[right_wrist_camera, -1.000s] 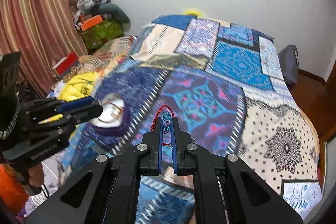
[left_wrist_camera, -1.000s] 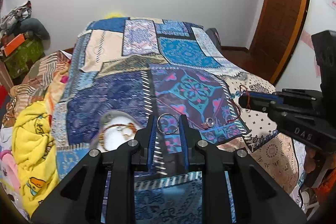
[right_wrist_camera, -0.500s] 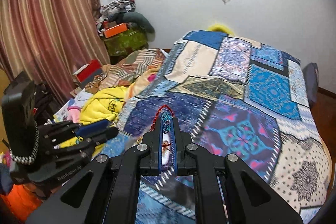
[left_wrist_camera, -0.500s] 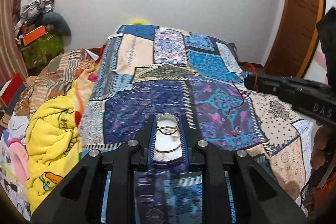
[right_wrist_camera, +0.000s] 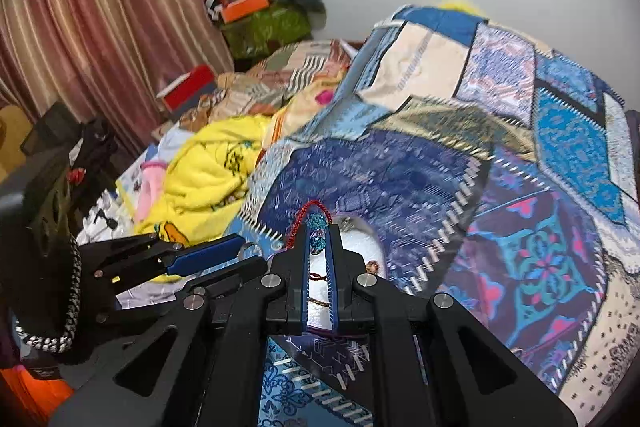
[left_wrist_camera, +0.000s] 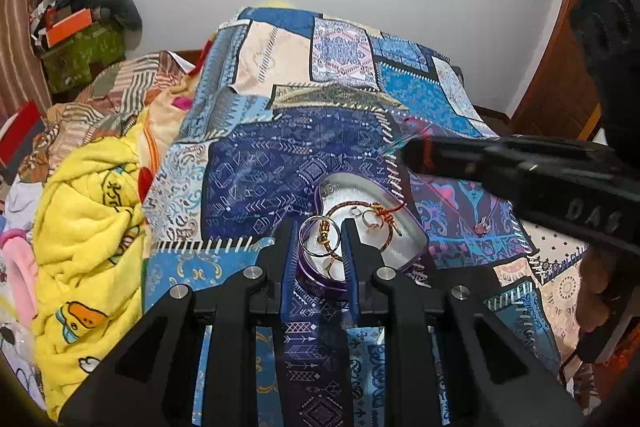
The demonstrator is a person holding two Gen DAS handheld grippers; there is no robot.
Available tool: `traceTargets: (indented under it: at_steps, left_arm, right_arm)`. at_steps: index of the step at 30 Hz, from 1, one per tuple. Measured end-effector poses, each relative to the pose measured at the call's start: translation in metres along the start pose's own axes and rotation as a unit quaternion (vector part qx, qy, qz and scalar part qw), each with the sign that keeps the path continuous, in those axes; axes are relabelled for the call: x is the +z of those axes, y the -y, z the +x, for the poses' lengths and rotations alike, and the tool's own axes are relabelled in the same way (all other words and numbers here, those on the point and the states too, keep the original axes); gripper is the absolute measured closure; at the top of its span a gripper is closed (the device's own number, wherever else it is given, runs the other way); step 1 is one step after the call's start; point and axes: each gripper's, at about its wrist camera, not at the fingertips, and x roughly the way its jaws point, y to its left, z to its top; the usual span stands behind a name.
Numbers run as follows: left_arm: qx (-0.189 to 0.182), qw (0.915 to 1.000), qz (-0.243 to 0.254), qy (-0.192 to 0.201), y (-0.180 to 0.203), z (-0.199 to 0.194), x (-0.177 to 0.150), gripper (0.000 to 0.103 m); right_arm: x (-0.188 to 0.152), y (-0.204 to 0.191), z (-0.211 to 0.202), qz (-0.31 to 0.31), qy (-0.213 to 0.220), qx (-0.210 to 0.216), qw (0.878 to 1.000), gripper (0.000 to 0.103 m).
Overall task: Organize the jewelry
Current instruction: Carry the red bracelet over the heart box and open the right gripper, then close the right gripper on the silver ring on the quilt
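The left gripper (left_wrist_camera: 320, 241) pinches a silver ring (left_wrist_camera: 319, 238) upright between its blue pads, right over the near rim of a purple jewelry box (left_wrist_camera: 414, 227). Inside the box, on white lining, lie a red-and-gold bangle (left_wrist_camera: 362, 211) and what look like small rings. The right gripper (right_wrist_camera: 318, 239) is pressed together on a red cord bracelet (right_wrist_camera: 310, 211) with turquoise beads, hanging above the same box. Around the box spreads a blue patchwork bedspread (left_wrist_camera: 280, 155), with a yellow blanket (left_wrist_camera: 88, 227) at its left.
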Motion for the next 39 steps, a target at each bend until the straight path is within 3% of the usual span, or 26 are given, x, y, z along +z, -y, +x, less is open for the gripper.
traceTargets:
  at_steps: [17, 24, 27, 29, 31, 39]
  left_arm:
    - [-0.003, 0.9998, -0.006, -0.016, -0.006, 0.018, -0.002, 0.083]
    - [-0.003, 0.9999, 0.005, -0.015, 0.003, 0.018, 0.002, 0.083]
    - [-0.004, 0.9998, 0.01, -0.017, 0.007, 0.019, 0.004, 0.083]
    - [-0.003, 0.9997, 0.014, -0.021, 0.011, 0.022, 0.004, 0.083]
    - [-0.002, 0.9995, 0.017, -0.025, 0.014, 0.026, 0.005, 0.083]
    - [0.009, 0.9987, 0.03, -0.04, 0.025, 0.039, 0.003, 0.083]
  right_arm:
    - [-0.013, 0.001, 0.028, -0.055, -0.075, -0.006, 0.996, 0.095]
    - [-0.018, 0.014, 0.007, -0.031, -0.06, -0.015, 0.998, 0.093]
    - [-0.019, 0.026, -0.01, -0.012, -0.04, -0.035, 0.999, 0.082]
    - [-0.023, 0.04, -0.026, 0.008, -0.021, -0.053, 0.998, 0.067]
    - [-0.029, 0.056, -0.042, 0.029, -0.005, -0.078, 0.997, 0.061]
    - [-0.064, 0.114, -0.056, 0.089, -0.037, -0.146, 0.985, 0.061]
